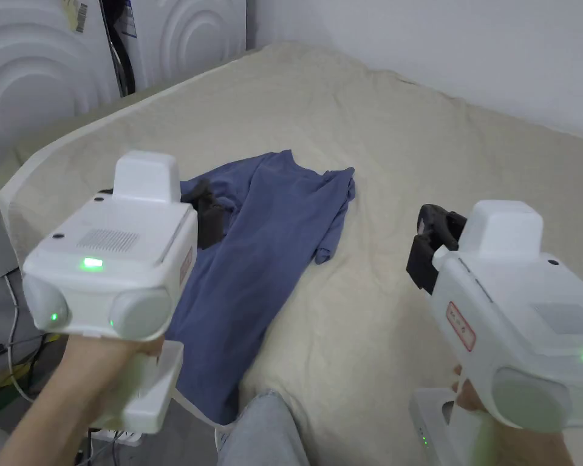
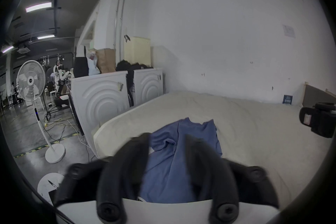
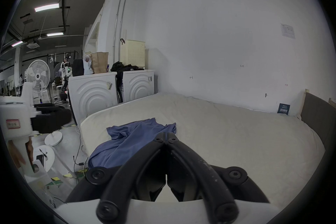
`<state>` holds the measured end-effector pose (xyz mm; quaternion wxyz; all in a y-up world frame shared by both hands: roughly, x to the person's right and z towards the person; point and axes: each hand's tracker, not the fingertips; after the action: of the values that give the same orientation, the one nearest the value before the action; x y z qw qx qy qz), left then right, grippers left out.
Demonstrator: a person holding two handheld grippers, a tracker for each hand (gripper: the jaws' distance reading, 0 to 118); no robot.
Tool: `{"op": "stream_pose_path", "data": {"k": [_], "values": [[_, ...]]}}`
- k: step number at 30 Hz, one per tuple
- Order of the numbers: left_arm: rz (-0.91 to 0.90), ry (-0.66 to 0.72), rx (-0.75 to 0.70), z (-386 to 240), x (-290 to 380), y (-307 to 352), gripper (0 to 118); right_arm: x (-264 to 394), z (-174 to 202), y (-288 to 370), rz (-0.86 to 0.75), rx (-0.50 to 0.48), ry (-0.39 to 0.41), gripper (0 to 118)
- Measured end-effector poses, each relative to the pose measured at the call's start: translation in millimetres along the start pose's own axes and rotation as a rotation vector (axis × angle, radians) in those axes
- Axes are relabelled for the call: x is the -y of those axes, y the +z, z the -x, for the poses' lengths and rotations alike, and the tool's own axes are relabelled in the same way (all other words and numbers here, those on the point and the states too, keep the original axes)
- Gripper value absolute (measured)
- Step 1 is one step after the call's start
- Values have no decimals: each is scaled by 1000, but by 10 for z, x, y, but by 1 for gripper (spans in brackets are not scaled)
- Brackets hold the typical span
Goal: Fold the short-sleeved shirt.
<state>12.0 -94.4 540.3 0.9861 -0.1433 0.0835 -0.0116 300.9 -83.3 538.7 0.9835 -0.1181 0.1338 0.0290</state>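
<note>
The left gripper (image 2: 167,138) hangs above the near left part of a blue short-sleeved shirt (image 1: 266,243), its two black jaws spread apart with nothing between them but the cloth seen below. The right gripper (image 3: 165,137) is held over bare bedding to the right of the shirt, well apart from it, with its jaws closed tip to tip on nothing. A hand (image 1: 111,370) grips the white handle under the left gripper. The shirt lies crumpled and lengthwise on the left side of a bed (image 1: 442,158) covered in a cream sheet, its near end hanging over the near edge. A knee in light jeans (image 1: 263,434) shows at that edge. Two white washing machines (image 3: 94,93) stand beyond the bed's left side, and a standing fan (image 2: 31,80) is farther left on the floor.
</note>
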Motion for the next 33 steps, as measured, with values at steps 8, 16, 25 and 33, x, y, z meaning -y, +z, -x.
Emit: {"op": "stream_pose_path", "data": {"k": [8,16,25,33], "values": [[133,33,177,-6,-449,-1004,118,8,-142,-221,18,28,-12,1],[513,-79,279,-501,-384,-2885,118,145,-391,-706,114,71,-23,1],[779,-78,218,-853,226,-4319,118,443,-753,-1211,196,142,-56,1],[840,-128,191,-991,342,-4447,86,689,-884,-1306,267,164,-86,1]]}}
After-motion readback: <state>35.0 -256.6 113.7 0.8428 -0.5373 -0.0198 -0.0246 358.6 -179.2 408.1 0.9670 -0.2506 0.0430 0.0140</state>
